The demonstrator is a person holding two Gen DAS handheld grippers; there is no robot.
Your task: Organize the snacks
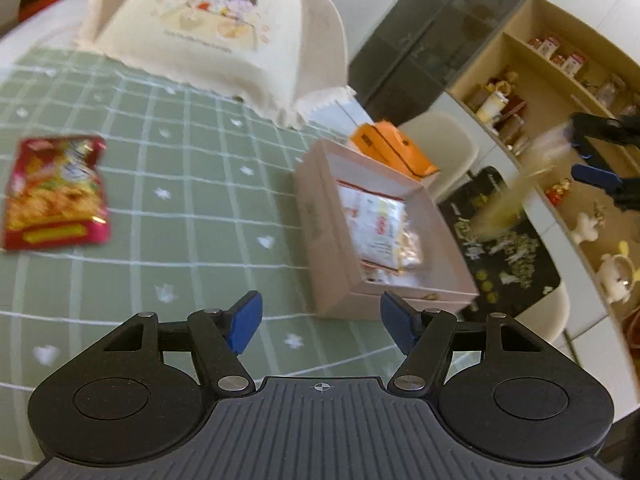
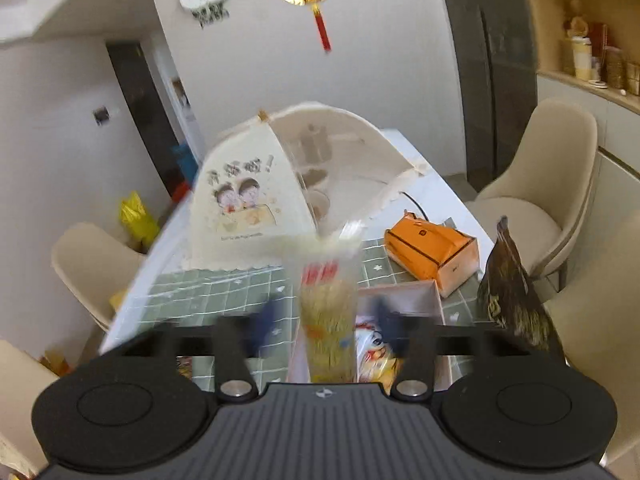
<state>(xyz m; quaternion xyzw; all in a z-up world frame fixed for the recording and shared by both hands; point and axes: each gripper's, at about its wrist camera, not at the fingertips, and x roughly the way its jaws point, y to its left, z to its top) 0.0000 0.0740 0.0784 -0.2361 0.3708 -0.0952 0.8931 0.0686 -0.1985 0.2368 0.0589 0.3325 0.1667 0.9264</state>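
A pink open box (image 1: 324, 220) stands on the green checked tablecloth and holds white snack packets (image 1: 380, 228); the box also shows in the right wrist view (image 2: 424, 292). A red snack bag (image 1: 54, 194) lies flat at the left of the cloth. My left gripper (image 1: 320, 320) is open and empty above the cloth, just in front of the box. My right gripper (image 2: 328, 324) is open, its fingers blurred, with a clear bag of yellow snacks (image 2: 328, 320) blurred between them above the box. The same bag (image 1: 508, 196) and right gripper (image 1: 588, 156) appear at the right of the left wrist view.
A cream mesh food cover (image 1: 208, 28) stands at the back of the table. An orange box (image 2: 432, 248) lies behind the pink box. A dark printed bag (image 2: 512, 292) stands at the right. Beige chairs (image 2: 540, 196) surround the table; wall shelves (image 1: 560, 92) hold jars.
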